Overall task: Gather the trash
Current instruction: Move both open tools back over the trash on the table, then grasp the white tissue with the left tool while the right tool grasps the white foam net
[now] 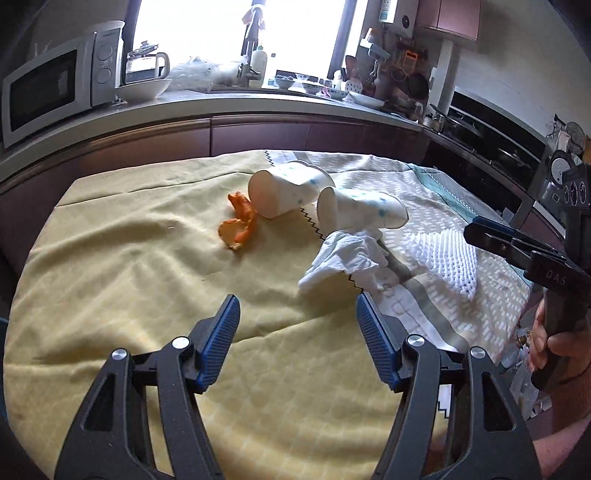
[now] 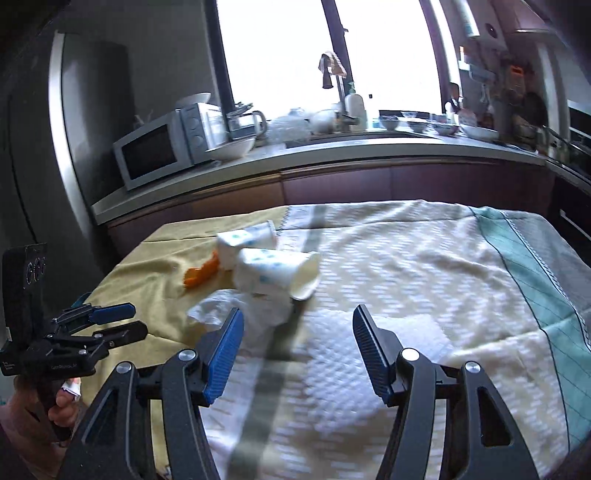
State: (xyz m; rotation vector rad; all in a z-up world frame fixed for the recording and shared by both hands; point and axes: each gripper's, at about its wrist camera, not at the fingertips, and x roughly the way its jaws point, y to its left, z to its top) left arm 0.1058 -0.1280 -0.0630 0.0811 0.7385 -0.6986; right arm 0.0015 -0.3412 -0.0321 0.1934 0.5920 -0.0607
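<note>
Daylight from the window (image 1: pixel 236 33) at twelve o'clock blew out white; fisheye edges curved and darkened, the right-wrist view smeared by motion blur

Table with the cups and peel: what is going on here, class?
A person holds a gripper in each hand over a cloth-covered table. The left gripper and right gripper are both open and empty. Two tipped paper cups, an orange peel and a crumpled tissue lie uncollected.
</note>
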